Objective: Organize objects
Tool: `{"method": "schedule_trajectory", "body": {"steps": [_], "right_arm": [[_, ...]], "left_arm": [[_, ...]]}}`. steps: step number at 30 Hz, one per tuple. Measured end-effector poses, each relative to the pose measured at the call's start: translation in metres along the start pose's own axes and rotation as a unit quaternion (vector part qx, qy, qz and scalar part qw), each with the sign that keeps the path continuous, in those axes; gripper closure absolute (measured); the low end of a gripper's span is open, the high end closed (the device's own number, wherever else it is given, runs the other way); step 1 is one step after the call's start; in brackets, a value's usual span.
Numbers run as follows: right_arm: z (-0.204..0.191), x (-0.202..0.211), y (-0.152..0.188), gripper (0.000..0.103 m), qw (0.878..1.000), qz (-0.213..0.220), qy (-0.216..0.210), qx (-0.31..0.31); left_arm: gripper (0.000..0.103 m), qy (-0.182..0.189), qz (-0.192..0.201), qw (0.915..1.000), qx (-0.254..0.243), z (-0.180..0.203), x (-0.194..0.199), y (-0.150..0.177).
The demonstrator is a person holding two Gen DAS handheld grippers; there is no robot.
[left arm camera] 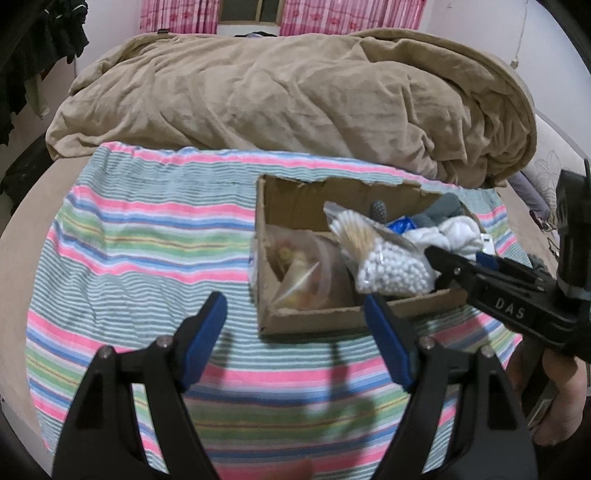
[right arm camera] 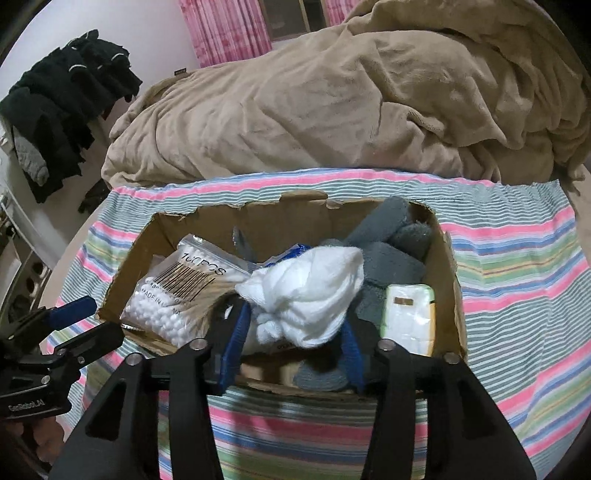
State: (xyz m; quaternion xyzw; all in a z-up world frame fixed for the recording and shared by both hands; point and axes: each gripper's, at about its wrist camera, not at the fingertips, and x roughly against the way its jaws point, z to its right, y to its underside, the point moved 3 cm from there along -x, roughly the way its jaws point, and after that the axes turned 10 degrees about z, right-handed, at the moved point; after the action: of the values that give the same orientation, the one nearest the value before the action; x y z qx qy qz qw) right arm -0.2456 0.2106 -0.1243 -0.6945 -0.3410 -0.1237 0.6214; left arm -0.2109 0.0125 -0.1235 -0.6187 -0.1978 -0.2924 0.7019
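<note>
An open cardboard box [right arm camera: 448,295] sits on a striped cloth [left arm camera: 147,229]. It holds a bag of cotton swabs [right arm camera: 173,291], grey cloths [right arm camera: 391,254], a tissue pack [right arm camera: 408,317] and a clear bag [left arm camera: 303,269]. My right gripper [right arm camera: 295,332] is over the box with its jaws around a white cloth bundle [right arm camera: 306,291]. From the left wrist view the right gripper [left arm camera: 465,262] reaches into the box from the right. My left gripper [left arm camera: 295,328] is open and empty, just left of the box's near edge.
A rumpled tan blanket [left arm camera: 295,96] lies on the bed behind the cloth. Dark clothes [right arm camera: 66,103] hang at the left wall. Pink curtains [right arm camera: 225,29] hang at the back.
</note>
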Motion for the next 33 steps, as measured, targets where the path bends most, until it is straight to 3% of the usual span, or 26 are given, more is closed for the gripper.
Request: {"method": "schedule_trajectory", "body": {"steps": [3, 5, 10, 33], "right_arm": [[-0.002, 0.001, 0.0, 0.038, 1.0, 0.0, 0.005, 0.003], [-0.003, 0.003, 0.0, 0.034, 1.0, 0.001, 0.004, 0.003], [-0.007, 0.019, -0.002, 0.027, 1.0, 0.009, 0.013, 0.006], [-0.028, 0.149, 0.027, 0.027, 0.998, 0.052, 0.039, 0.025]], "left_arm": [[0.024, -0.001, 0.007, 1.0, 0.002, 0.0, 0.01, -0.001], [0.016, -0.003, 0.012, 0.9999, 0.006, -0.001, 0.018, -0.001], [0.01, -0.005, 0.017, 0.9998, 0.0, 0.004, 0.037, 0.002], [0.008, -0.014, 0.035, 0.9993, 0.008, 0.026, 0.129, 0.041]]}}
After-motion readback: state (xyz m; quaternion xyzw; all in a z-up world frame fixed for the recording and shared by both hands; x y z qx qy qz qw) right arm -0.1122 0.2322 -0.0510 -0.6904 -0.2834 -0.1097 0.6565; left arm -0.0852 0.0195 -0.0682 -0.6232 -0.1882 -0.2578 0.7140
